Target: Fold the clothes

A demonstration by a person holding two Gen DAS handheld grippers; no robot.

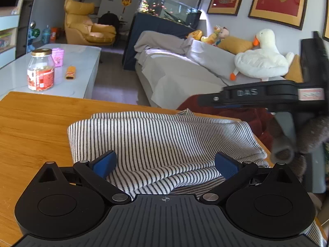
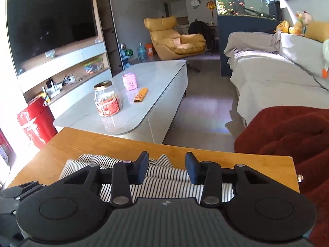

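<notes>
Both the left gripper (image 1: pixel 165 164) and right gripper (image 2: pixel 167 167) hover spread above the striped garment (image 1: pixel 156 142); beyond them a lidded jar (image 2: pixel 108 99) holds snacks.

Daylight, bright. Glare blows out the floor left of the right gripper (image 2: pixel 167 167). Sun patch on sofa cover (image 1: pixel 164 61) beyond the left jaws. Ceiling spots flare. Fisheye bends edges; corners vignetted. Right-wrist view slightly soft throughout.
</notes>
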